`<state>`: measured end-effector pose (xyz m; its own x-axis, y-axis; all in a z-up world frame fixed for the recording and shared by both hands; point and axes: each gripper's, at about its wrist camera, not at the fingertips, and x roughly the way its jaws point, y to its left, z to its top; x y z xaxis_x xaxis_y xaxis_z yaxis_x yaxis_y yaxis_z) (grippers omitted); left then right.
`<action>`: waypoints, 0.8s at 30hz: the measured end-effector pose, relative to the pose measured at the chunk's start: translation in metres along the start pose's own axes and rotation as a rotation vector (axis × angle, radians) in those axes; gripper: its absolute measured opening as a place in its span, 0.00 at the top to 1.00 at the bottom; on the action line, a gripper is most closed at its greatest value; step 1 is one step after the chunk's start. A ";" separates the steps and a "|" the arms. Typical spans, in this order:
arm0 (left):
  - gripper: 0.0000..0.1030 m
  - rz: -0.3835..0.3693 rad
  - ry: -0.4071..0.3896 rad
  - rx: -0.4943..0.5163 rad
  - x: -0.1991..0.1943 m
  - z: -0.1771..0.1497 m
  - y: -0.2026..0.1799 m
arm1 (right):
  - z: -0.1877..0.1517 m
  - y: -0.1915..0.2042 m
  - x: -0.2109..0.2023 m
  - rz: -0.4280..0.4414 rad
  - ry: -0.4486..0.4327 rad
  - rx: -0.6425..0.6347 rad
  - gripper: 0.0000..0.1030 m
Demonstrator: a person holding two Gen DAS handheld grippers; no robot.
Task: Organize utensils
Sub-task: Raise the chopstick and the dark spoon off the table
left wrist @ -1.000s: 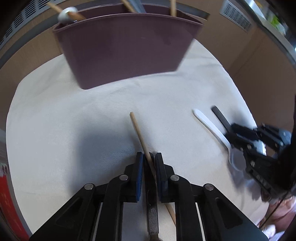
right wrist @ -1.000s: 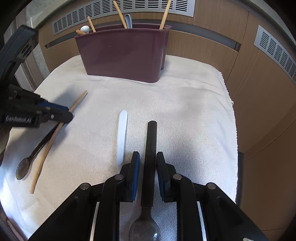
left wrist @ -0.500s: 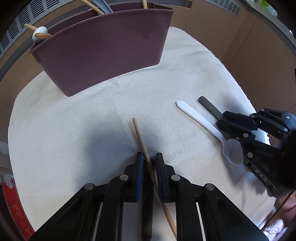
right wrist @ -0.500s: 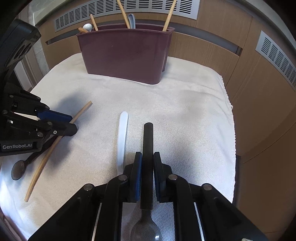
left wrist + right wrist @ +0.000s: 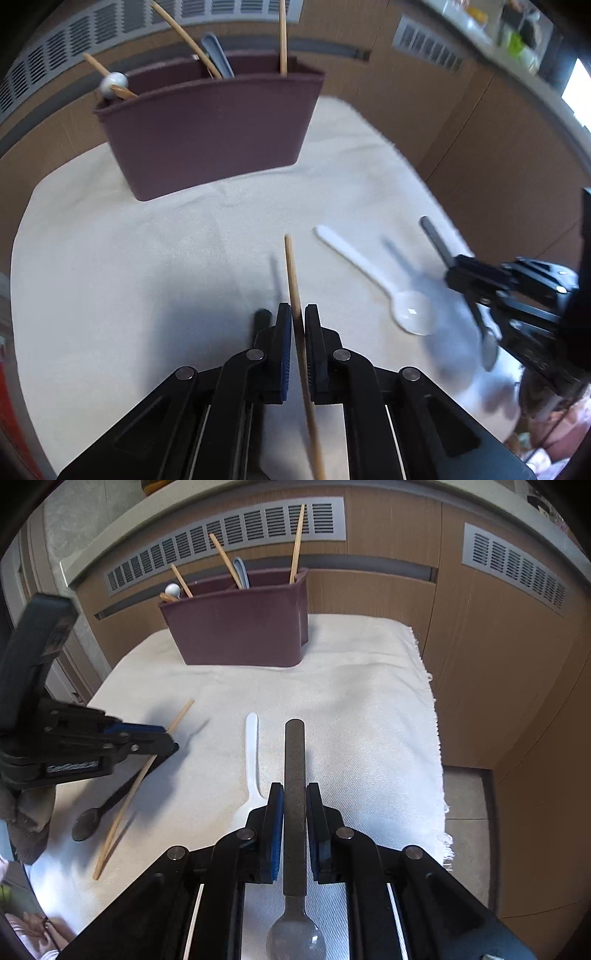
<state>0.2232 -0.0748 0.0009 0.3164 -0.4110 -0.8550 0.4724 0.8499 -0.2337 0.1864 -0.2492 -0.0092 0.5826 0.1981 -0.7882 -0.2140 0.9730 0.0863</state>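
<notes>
Two grippers, each pinching one utensil above the cloth

The left gripper (image 5: 294,319) squeezes a thin, light, stiff chopstick (image 5: 291,269) mid-stick. The right gripper (image 5: 294,797) squeezes a dark spoon (image 5: 294,760) by its handle. The holder (image 5: 236,627) stands at the cloth's (image 5: 369,701) far edge.

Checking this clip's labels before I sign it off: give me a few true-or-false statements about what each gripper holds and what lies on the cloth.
1. The left gripper is clamped on a wooden chopstick. True.
2. The right gripper is empty. False: it is shut on the dark handle of a spoon.
3. A white plastic spoon lies on the cloth. True.
4. The maroon utensil holder is empty. False: chopsticks and spoon handles stick out of it.
5. A second dark spoon lies on the cloth beneath the left gripper. True.
</notes>
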 end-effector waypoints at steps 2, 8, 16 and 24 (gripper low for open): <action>0.93 -0.009 -0.041 -0.021 -0.020 -0.013 -0.001 | -0.001 0.002 -0.009 -0.006 -0.013 -0.004 0.89; 0.93 0.062 -0.074 0.035 -0.052 -0.043 -0.012 | -0.002 0.007 -0.027 -0.019 -0.031 -0.017 0.89; 0.90 0.158 0.105 0.053 0.014 -0.045 -0.021 | -0.008 0.007 -0.039 -0.021 -0.050 -0.014 0.89; 0.89 0.216 0.182 0.098 0.044 -0.018 -0.028 | -0.020 -0.002 -0.034 -0.006 -0.035 0.004 0.89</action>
<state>0.2088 -0.1101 -0.0384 0.2698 -0.1504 -0.9511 0.4902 0.8716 0.0012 0.1510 -0.2607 0.0050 0.6113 0.1964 -0.7667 -0.2076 0.9746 0.0842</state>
